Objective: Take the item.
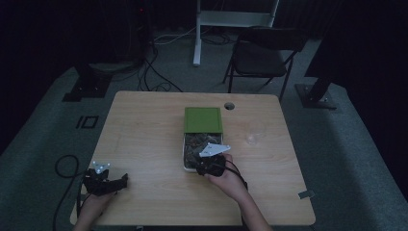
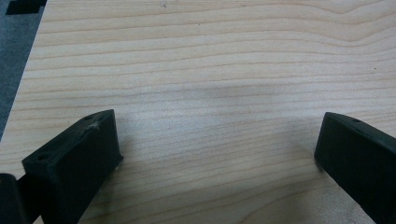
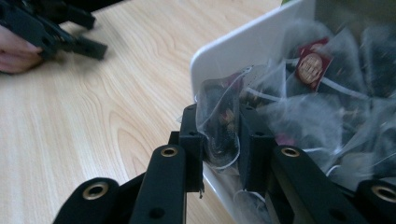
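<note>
We are pinching a clear tea bag (image 3: 219,123) between the right gripper (image 3: 220,140) jaws, at the near rim of the white box (image 3: 243,44). We are resting the left gripper (image 2: 217,149), jaws wide, on bare table (image 2: 210,60).
</note>
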`<move>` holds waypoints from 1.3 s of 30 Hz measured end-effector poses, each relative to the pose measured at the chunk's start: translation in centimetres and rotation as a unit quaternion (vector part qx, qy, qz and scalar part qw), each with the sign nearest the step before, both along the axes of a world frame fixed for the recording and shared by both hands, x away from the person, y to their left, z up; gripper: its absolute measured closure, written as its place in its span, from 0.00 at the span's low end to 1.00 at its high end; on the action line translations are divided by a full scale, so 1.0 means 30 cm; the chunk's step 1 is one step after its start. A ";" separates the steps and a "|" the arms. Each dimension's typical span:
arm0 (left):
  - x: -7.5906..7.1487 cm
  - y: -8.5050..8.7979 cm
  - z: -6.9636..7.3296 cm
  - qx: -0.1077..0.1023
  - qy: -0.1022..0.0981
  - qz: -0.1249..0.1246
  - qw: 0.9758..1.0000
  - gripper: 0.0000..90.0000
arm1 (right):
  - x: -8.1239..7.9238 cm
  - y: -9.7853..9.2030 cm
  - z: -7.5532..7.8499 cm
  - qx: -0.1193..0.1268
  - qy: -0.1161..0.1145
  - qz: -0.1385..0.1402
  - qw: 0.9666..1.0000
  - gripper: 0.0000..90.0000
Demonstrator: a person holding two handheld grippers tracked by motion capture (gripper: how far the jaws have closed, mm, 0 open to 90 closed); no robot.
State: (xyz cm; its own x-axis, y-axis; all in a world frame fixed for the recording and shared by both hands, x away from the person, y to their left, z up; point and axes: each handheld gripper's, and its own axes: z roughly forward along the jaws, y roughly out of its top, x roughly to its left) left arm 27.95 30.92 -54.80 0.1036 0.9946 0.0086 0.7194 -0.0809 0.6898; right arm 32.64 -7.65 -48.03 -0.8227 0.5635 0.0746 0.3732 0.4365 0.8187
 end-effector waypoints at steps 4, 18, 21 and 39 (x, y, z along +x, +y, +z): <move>0.000 0.000 0.000 0.000 0.000 0.000 1.000 0.01 | -0.001 -0.017 0.025 0.011 -0.009 -0.005 1.000 0.83; 0.000 -0.001 0.000 -0.001 0.000 0.001 1.000 0.01 | 0.023 -0.067 0.079 0.039 -0.028 -0.021 0.999 0.83; 0.000 -0.001 0.000 -0.001 0.000 0.001 1.000 0.01 | 0.027 -0.078 0.086 0.043 -0.032 -0.025 0.998 0.83; 0.000 0.000 0.000 0.001 0.000 0.000 1.000 0.01 | 0.048 -0.170 0.147 0.063 -0.058 -0.064 0.994 0.83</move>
